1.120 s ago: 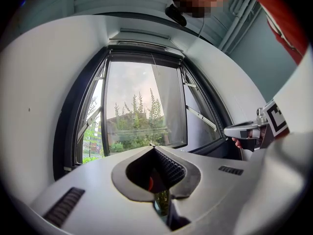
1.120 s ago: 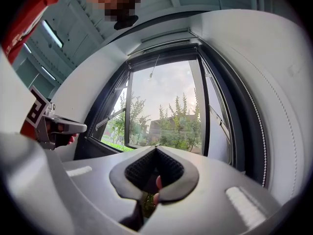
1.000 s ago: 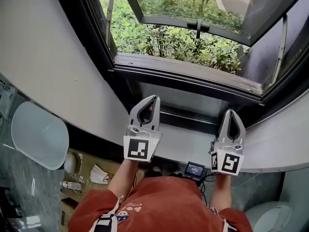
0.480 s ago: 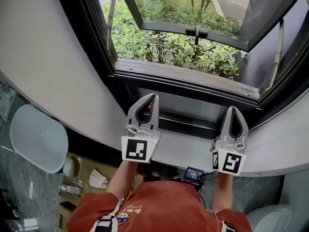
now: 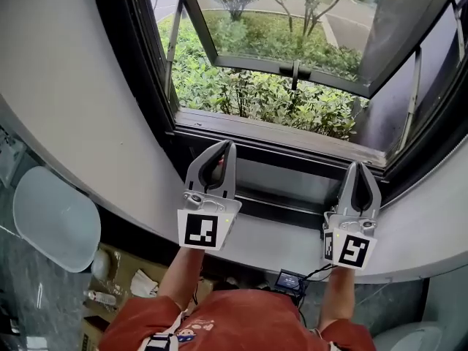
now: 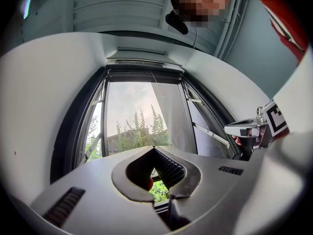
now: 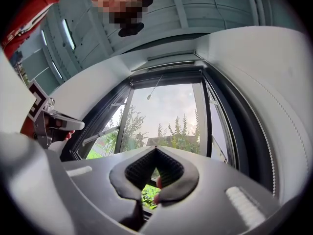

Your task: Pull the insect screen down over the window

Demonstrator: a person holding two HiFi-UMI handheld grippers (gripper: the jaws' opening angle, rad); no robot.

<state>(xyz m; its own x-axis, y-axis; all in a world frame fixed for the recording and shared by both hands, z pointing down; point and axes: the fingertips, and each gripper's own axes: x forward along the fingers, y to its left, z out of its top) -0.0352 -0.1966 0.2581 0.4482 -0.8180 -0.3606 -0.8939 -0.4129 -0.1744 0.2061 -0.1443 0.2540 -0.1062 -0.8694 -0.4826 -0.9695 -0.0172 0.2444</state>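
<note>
Head view: window (image 5: 142, 86) cut off at the top edge, so no sight of the insect screen from here. Seen only in the two gripper views: insect screen (image 6: 144, 75) drawn up at the very head of the opening, showing as one dark bar under the pale lintel. Thin pull cord (image 7: 153, 93) hanging a little way down from it. Hard to tell more of bar or cord, both small and far up.

Below the bar, wide open: sky and trees straight through. Sash (image 5: 329, 83) swung outward on its stays, shrubs (image 5: 241, 86) beyond the dark sill (image 5: 278, 137). Free room across the whole opening and above the white surface (image 5: 281, 236) running under the sill.

Left hand-held gripper (image 5: 227, 146) raised in front of the sill, pointing up and away, jaws closed tip to tip on nothing. Small red patch glimpsed through the gap behind the pads, not identifiable. Right hand-held gripper (image 5: 358, 167) about level with it and well apart, tilted up the same way, jaws likewise together and empty. Forearm (image 5: 183, 273) and red shirt (image 5: 241, 320) below, cut off by the bottom edge.
</note>
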